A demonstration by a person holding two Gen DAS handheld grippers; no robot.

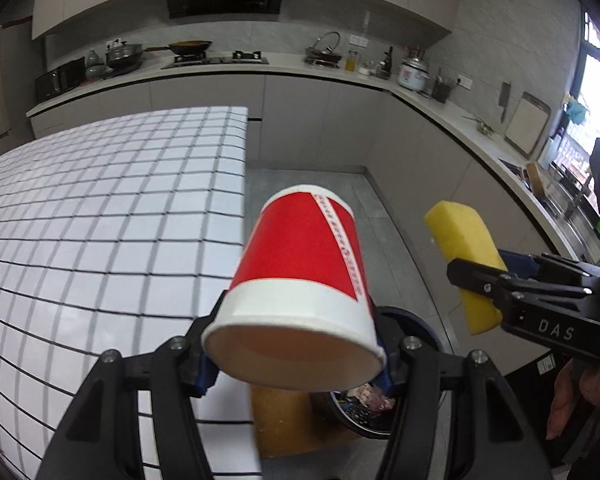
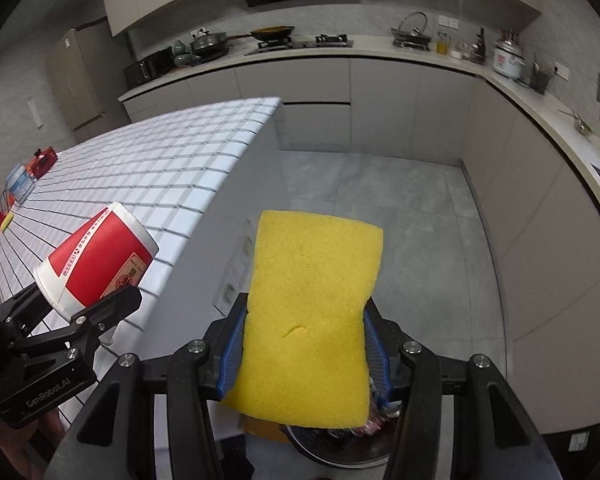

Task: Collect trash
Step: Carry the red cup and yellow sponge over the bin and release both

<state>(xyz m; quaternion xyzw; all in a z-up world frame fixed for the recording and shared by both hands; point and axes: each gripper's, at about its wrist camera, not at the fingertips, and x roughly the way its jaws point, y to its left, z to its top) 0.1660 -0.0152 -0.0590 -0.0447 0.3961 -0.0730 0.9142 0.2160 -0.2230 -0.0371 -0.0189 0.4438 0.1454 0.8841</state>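
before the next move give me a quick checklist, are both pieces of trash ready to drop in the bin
1. Left gripper clamped on the paper cup: ok, pads press both sides near the rim.
2. Right gripper clamped on the yellow sponge: ok, pinched at its lower half.
3. Bin below the left gripper: ok, its dark rim shows just under the cup.
4. Bin below the right gripper: ok, the rim shows under the sponge.
5. Room left in the bin: cannot tell, mostly hidden, some trash already inside.
6. Grippers apart from each other: ok, a clear gap between cup and sponge.
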